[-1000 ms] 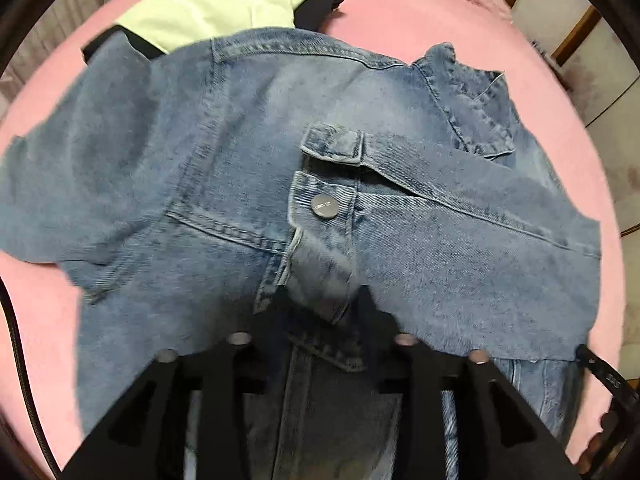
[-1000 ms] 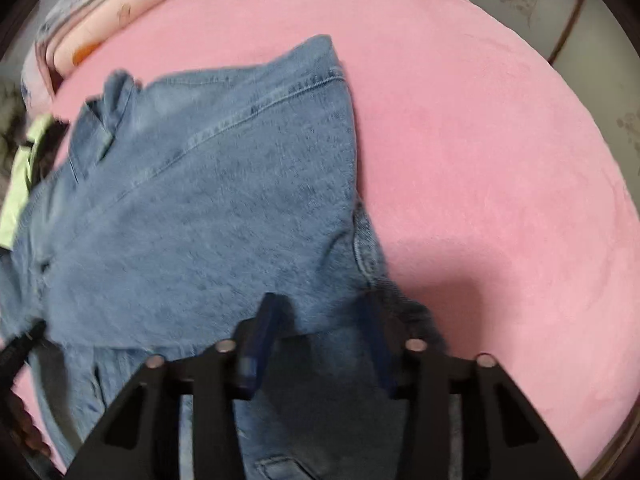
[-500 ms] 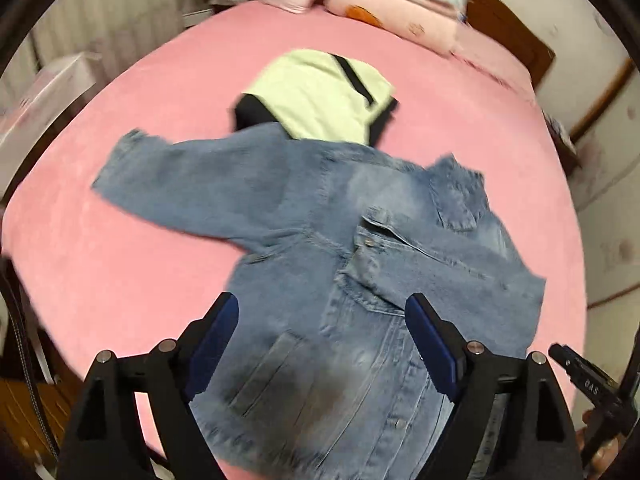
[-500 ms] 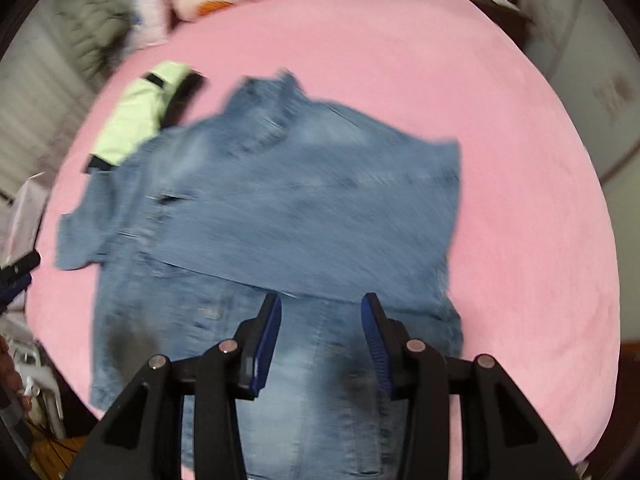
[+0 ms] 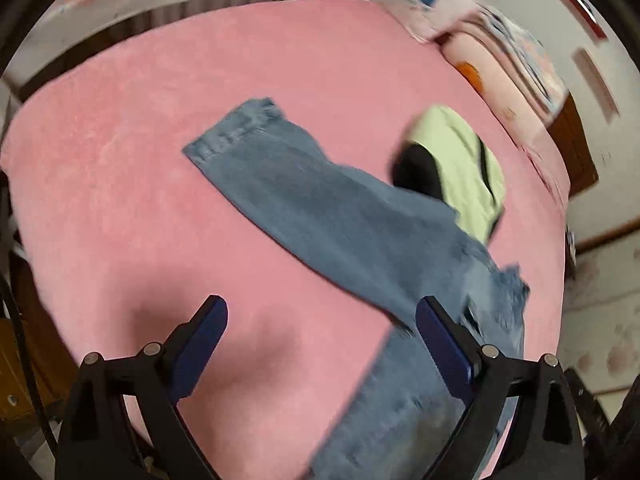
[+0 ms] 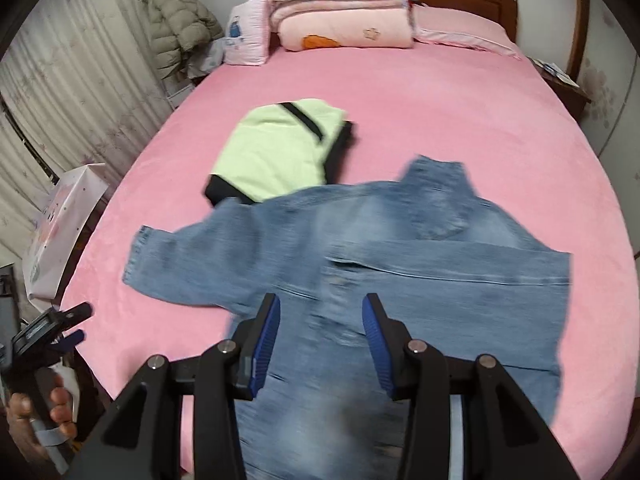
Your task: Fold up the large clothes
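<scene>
denim jacket [image 6: 400, 256] lies flat on pink bed [image 6: 440, 100], one sleeve [image 5: 280, 184] out to the side. left hand-held gripper [image 5: 320, 340] spread wide, empty; right hand-held gripper [image 6: 320, 336] parted, empty. risk: sleeve grabbed off-centre bunches, or drags onto green folded garment [image 6: 276, 152] touching it.

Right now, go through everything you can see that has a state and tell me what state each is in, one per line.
Denim jacket: flat on the pink bed, one sleeve folded across the body, the other spread out sideways.
Light green garment: folded, its near edge under the jacket.
Blankets: folded, stacked at the headboard.
Left hand-held gripper: open, holding nothing.
Right hand-held gripper: open, holding nothing.
</scene>
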Available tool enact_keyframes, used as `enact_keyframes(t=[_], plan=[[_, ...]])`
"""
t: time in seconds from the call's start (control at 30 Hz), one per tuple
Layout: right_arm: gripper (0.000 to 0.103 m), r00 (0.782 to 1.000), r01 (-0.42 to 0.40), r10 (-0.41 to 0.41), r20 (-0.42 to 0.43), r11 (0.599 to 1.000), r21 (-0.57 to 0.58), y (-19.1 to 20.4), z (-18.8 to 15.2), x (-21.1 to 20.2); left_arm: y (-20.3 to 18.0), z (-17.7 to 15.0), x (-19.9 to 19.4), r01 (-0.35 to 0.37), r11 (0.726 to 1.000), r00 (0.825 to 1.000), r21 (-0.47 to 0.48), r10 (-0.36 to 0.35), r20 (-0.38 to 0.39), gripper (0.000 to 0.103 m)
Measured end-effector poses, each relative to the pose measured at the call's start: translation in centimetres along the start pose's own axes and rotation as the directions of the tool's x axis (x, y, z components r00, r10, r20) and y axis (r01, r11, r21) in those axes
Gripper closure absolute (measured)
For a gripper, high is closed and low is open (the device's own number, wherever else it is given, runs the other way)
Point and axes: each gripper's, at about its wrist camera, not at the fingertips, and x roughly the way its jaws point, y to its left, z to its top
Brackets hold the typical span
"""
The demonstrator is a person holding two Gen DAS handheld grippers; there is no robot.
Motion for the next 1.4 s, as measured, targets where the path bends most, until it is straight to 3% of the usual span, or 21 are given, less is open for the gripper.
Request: enact_keyframes(t=[0.17, 0.3, 0.37, 0.47, 0.53, 0.6, 0.63, 0.7, 0.73, 0.8, 0.87, 0.93, 1.07, 1.2, 1.3, 1.4], plan=[[0.058, 0.999, -0.008, 0.007, -0.035, 0.999, -0.033, 8.5, -0.1, 6.5, 5.2, 4.3, 5.6, 0.002, 0.999, 1.0, -0.032, -0.003, -0.013, 0.008], [0.058, 0.998, -0.028, 0.024, -0.062, 0.997, -0.069, 13.4, -0.5, 10.7, 9.2, 6.5, 10.5, 0.091, 0.99, 0.996, -0.109, -0.093, -0.014, 0.009], [0.058, 0.996, -0.036, 0.03, -0.079, 0.996, -0.082, 14.5, -0.9, 11.7, 11.3, 7.0, 13.3, 0.157, 0.964, 0.986, -0.214, -0.166, -0.025, 0.021], [0.058, 0.993, -0.031, 0.022, -0.113, 0.996, -0.082, 15.0, -1.9, 12.9, 13.6, 7.3, 16.5, 0.227, 0.912, 0.97, -0.342, -0.242, -0.002, 0.026], [0.058, 0.991, -0.014, 0.006, -0.131, 0.998, -0.059, 14.6, -2.4, 13.4, 14.2, 7.4, 17.4, 0.257, 0.891, 0.965, -0.374, -0.26, 0.042, 0.026], [0.058, 0.989, -0.001, -0.002, -0.148, 1.0, -0.021, 13.6, -2.7, 13.8, 14.1, 7.8, 18.0, 0.263, 0.889, 0.964, -0.376, -0.256, 0.069, 0.026], [0.058, 0.988, 0.005, -0.005, -0.157, 1.0, -0.004, 13.1, -2.9, 13.9, 13.9, 8.2, 18.2, 0.255, 0.893, 0.967, -0.371, -0.243, 0.079, 0.029], [0.058, 0.986, 0.019, -0.015, -0.167, 1.0, 0.025, 12.2, -3.2, 14.0, 13.5, 9.0, 18.7, 0.244, 0.898, 0.97, -0.367, -0.229, 0.084, 0.06], [0.058, 0.986, 0.023, -0.017, -0.168, 0.999, 0.032, 11.8, -3.3, 14.0, 13.5, 9.4, 19.0, 0.243, 0.893, 0.97, -0.378, -0.231, 0.079, 0.089], [0.058, 0.986, 0.03, -0.022, -0.168, 0.998, 0.049, 10.8, -3.5, 13.7, 13.3, 10.1, 19.1, 0.27, 0.867, 0.962, -0.419, -0.256, 0.092, 0.093], [0.058, 0.987, 0.031, -0.02, -0.162, 0.997, 0.064, 10.0, -3.8, 13.3, 12.0, 10.5, 17.9, 0.268, 0.876, 0.963, -0.4, -0.243, 0.113, 0.095], [0.058, 0.988, 0.033, -0.02, -0.153, 0.996, 0.081, 8.8, -4.0, 12.6, 9.8, 10.9, 15.5, 0.296, 0.884, 0.954, -0.361, -0.254, 0.161, 0.095], [0.058, 0.989, 0.038, -0.019, -0.145, 0.991, 0.128, 5.7, -4.7, 11.1, 3.2, 11.0, 8.8, 0.414, 0.884, 0.899, -0.215, -0.36, 0.251, 0.097], [0.058, 0.992, 0.048, -0.024, -0.122, 0.98, 0.195, 1.1, -5.5, 8.9, -6.9, 9.3, 2.0, 0.537, 0.843, 0.811, 0.011, -0.52, 0.27, 0.101], [0.058, 0.994, 0.068, -0.048, -0.093, 0.971, 0.229, -3.1, -6.2, 6.6, -14.6, 6.4, -1.5, 0.612, 0.771, 0.736, 0.175, -0.637, 0.23, 0.101], [0.058, 0.994, 0.098, -0.081, -0.072, 0.959, 0.266, -7.6, -6.9, 4.3, -22.7, 1.8, -2.8, 0.705, 0.651, 0.648, 0.283, -0.752, 0.117, 0.1]])
